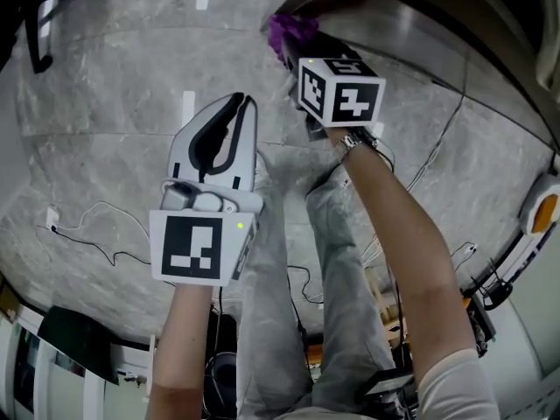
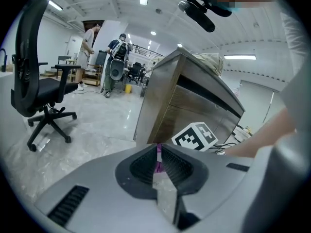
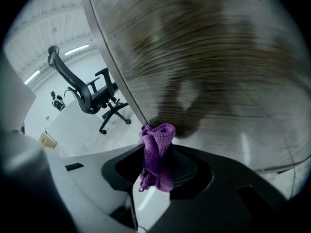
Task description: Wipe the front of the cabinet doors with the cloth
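A purple cloth is bunched between the jaws of my right gripper, which is shut on it. The cloth's top presses against the wood-grain front of the cabinet door near its left edge. The cabinet stands at the upper right in the head view. My left gripper hovers lower left of the right one, away from the cabinet, shut with nothing held. In the left gripper view, the right gripper's marker cube shows ahead.
A black office chair stands on the glossy grey floor to the left. Thin cables trail over the floor, and more cables run by the cabinet's foot. Two people stand far off. My legs are below.
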{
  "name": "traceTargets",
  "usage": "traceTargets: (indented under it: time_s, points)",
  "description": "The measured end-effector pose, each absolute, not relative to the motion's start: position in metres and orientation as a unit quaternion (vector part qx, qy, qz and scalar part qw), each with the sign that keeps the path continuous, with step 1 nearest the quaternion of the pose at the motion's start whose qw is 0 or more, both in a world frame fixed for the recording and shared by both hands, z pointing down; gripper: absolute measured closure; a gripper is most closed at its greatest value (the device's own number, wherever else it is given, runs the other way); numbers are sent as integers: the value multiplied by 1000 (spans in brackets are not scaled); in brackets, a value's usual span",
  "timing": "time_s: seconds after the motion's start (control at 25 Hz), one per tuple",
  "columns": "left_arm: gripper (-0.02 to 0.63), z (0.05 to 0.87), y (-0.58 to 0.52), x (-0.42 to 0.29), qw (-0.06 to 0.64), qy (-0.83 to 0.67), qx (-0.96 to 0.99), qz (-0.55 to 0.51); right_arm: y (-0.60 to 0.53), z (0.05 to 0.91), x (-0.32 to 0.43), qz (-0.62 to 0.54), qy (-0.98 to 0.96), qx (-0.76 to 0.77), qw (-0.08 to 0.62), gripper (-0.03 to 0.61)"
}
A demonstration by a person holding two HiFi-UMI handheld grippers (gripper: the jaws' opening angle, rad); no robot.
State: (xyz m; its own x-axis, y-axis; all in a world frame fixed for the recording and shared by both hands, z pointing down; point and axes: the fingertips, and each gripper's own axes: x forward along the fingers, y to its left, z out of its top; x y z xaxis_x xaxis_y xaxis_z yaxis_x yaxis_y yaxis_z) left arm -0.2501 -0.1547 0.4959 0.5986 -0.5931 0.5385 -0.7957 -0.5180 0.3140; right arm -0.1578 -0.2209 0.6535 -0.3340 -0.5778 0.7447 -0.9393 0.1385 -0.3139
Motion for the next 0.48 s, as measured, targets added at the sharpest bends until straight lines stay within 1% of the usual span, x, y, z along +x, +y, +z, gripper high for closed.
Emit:
traceTargets:
  time_s: [0.24,0.48]
  points:
    - [581,495,-158,-226,273,-399,856,182,-222,648,-143,403,-709,538,213,431]
    - [581,492,-151,-182,278,-387,861,178,-209,646,-99,403,-701,548,212,431]
